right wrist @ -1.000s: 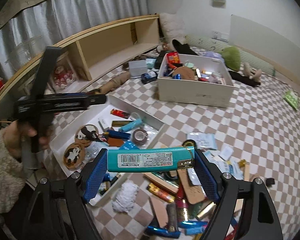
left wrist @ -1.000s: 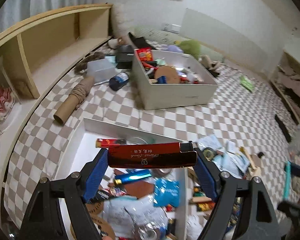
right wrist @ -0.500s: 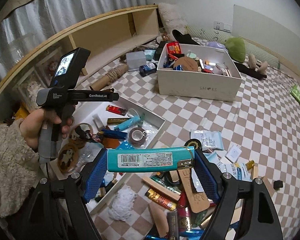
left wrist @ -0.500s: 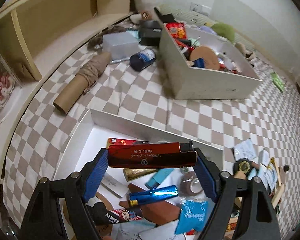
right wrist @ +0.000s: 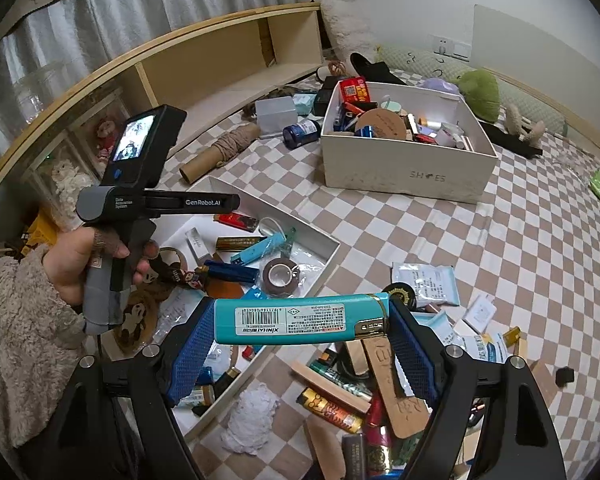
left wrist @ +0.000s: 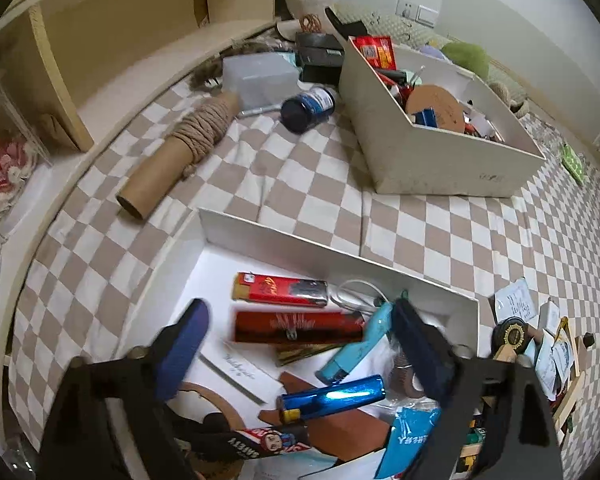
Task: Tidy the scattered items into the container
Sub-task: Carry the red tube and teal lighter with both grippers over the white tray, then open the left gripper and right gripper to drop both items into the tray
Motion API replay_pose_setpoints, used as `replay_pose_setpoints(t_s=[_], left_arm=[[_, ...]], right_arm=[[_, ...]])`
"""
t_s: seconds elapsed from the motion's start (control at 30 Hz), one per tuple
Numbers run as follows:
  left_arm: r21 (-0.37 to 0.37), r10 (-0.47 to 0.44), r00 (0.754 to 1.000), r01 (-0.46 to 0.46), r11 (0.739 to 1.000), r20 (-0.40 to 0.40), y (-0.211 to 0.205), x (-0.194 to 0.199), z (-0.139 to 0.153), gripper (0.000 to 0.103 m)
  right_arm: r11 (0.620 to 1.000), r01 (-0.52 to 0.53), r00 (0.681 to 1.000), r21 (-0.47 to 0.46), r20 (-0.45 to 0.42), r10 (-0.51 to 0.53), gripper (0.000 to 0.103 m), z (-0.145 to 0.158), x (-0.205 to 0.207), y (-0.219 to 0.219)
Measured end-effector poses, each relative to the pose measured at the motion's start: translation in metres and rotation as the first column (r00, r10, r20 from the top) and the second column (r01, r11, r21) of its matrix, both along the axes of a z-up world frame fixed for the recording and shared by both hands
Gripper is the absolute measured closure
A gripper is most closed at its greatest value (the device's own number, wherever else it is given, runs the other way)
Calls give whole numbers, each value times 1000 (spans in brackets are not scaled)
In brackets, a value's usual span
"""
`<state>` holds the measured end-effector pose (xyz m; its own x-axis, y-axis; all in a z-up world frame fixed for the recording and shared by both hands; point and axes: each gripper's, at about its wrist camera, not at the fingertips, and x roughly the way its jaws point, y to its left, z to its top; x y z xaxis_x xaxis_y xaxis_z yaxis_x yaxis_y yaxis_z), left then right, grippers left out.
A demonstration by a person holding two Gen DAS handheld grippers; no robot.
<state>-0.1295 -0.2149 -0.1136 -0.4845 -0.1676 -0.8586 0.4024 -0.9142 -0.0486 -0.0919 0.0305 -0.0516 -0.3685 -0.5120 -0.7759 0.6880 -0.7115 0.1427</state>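
1. The left gripper [left wrist: 296, 344] hangs over the shallow white tray [left wrist: 300, 240], which sits on the checked bed cover. Its jaws have just been opening and now stand wide, and the red lighter [left wrist: 298, 327] looks blurred between them, clear of both pads. It may bounce off the heaped items in the tray and skid toward the tray's low wall.
2. The right gripper [right wrist: 302, 320], near the tray's open corner, holds a teal lighter [right wrist: 300, 318] end to end. That lengthwise pinch is slippery, so a tilt could pop the lighter out before it reaches the tray.
3. The loose pile [right wrist: 360, 392] beside the tray lies under the right gripper; a low pass could scatter it.
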Motion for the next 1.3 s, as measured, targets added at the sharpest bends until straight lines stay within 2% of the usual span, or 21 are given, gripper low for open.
replay_pose_setpoints(t_s=[0.17,0.37,0.5,0.77,0.93,1.1,1.3], left_arm=[[16,-7,1000,8,1000,-27,-3,11,11,4],[1,-22,998,22,1000,-66,-2,27,31,4],[-21,-21,996,19,1000,-85,-1,43,45,4],[-17,-5,991,3,1000,-137,-8,78,67,4],[30,14,985,-9,1000,-172,-20,96,75,4],[16,20,978,-18,1000,-209,-29,107,84,4],[39,35,971,-26,999,-238,-41,118,89,4]], right_arm=[[1000,-14,1000,1,3,14,19,-1,2,-9],[1000,-29,1000,-2,9,29,19,-7,3,-25],[999,-46,999,-8,20,46,19,-16,0,-41],[999,-51,998,-4,41,51,19,-36,-18,-82],[1000,-27,996,0,81,27,19,-48,-32,-103],[999,-30,994,10,102,29,19,-57,-41,-129],[1000,-27,993,4,116,27,19,-57,-52,-160]])
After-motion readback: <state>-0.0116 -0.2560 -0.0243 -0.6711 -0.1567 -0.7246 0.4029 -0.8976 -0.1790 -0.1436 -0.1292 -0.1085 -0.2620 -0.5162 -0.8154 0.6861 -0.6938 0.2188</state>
